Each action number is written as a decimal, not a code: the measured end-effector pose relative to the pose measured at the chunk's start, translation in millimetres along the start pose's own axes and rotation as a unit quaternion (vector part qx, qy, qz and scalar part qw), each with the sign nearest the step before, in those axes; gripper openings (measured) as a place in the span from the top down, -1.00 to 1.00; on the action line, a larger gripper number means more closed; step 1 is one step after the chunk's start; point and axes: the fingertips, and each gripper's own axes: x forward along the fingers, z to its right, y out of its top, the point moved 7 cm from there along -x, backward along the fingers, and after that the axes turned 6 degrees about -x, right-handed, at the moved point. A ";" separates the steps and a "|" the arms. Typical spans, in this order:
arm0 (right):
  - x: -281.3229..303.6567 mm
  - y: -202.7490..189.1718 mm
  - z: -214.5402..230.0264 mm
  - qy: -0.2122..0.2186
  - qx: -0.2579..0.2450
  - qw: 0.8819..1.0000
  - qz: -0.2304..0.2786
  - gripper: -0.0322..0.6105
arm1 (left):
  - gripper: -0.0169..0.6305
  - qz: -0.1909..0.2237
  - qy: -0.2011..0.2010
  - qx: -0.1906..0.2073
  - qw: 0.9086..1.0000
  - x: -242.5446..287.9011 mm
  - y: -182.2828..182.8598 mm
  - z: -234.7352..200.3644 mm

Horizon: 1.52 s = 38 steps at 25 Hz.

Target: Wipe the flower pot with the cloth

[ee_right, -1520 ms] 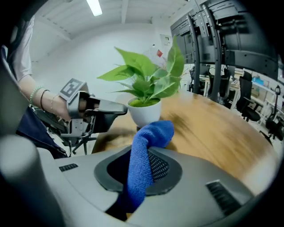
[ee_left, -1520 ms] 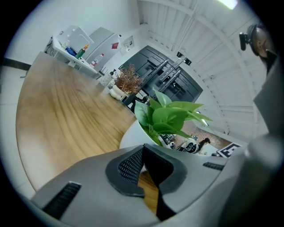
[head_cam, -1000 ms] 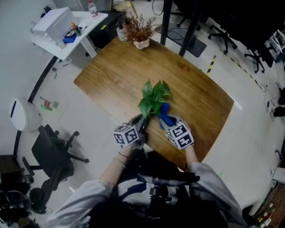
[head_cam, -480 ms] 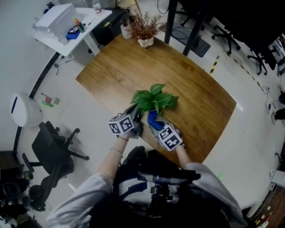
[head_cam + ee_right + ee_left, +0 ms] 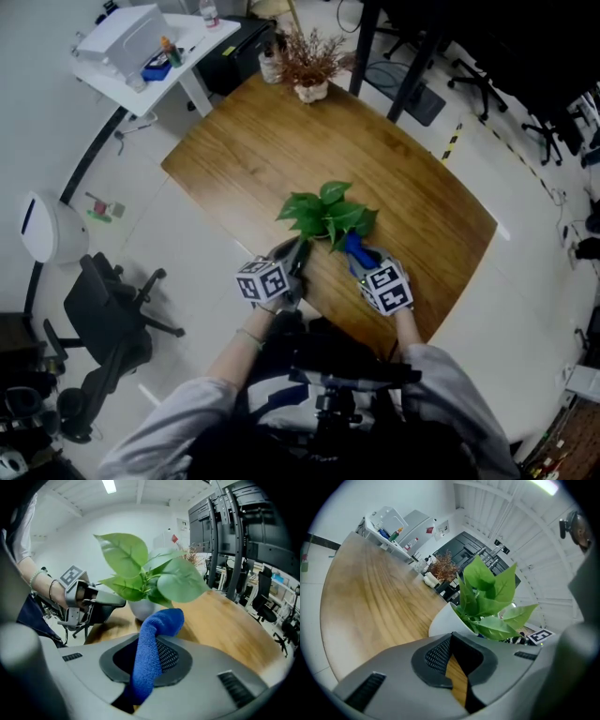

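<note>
We find the white flower pot [image 5: 443,620] upright on the wooden table [image 5: 244,159], close to its near edge, broad green leaves fanning above | blue cloth [image 5: 157,625] rises over that same edge, pinched in the right gripper [image 5: 147,663], top folded over.

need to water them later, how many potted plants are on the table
2: a green leafy plant by the near edge of the wooden table, and a dried brown plant at its far edge. None appears hidden.
</note>
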 end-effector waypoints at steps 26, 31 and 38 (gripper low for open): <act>52.9 31.7 -54.3 0.035 -0.012 0.999 -0.020 0.71 | 0.93 -0.008 0.009 0.045 0.999 8.4 59.1 -29.9; 33.9 28.5 -56.9 -0.001 0.044 0.999 0.005 0.71 | 0.93 -0.006 -0.014 0.050 0.999 -8.1 54.8 -22.4; -11.3 9.7 -80.7 -0.061 0.146 0.985 0.063 0.71 | 0.93 -0.025 -0.062 0.078 0.995 -36.0 45.0 -7.9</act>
